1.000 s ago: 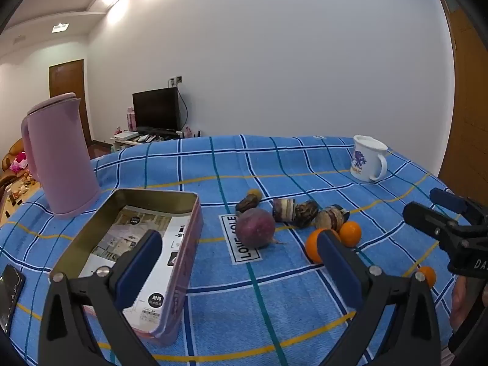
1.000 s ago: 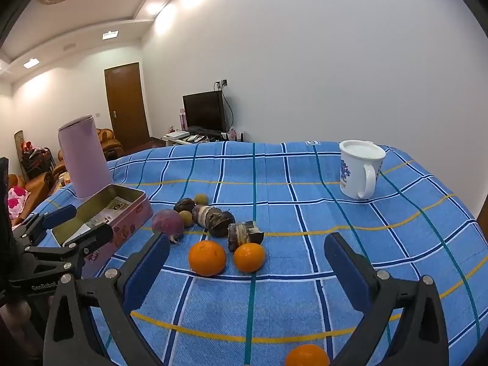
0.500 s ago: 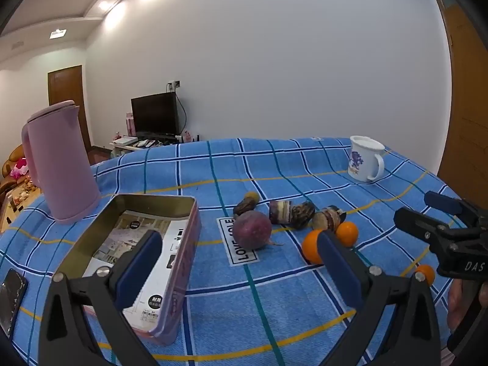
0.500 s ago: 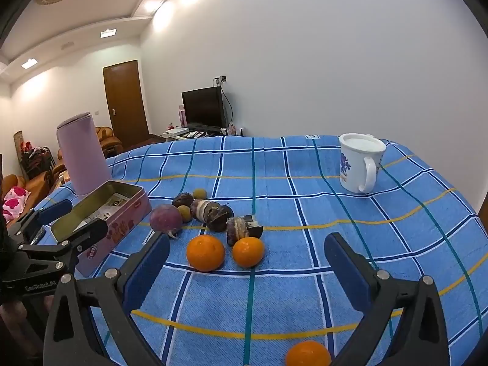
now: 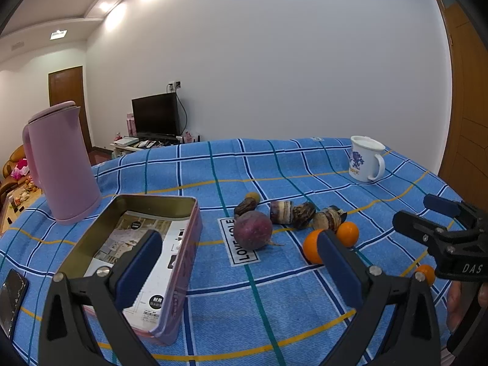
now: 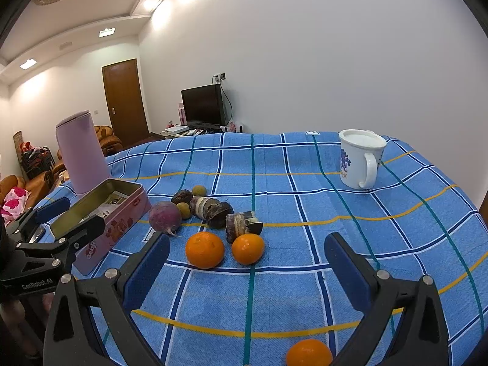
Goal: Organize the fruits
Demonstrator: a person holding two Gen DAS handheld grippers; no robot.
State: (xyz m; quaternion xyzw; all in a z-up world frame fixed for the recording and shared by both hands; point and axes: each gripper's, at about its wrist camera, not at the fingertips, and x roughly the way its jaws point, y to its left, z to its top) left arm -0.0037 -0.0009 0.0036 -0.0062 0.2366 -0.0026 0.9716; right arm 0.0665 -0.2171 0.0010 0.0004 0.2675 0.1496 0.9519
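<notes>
left tool [image 5: 238, 262] wide | right tool [image 6: 247, 263] wide | oranges [image 6: 204, 249] just ahead

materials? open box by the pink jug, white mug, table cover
Box: looks like thin metal tin, gold glossy inside, pink printed outside, rolled rim. Paper sheet lies inside.
Mug: likely glazed ceramic, though enamel or plastic is possible; glossy white, blue print.
Table cover: woven cloth; visible weave, matte blue plaid.

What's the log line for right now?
left gripper: open, empty | right gripper: open, empty | tin: no fruit | oranges: on cloth
</notes>
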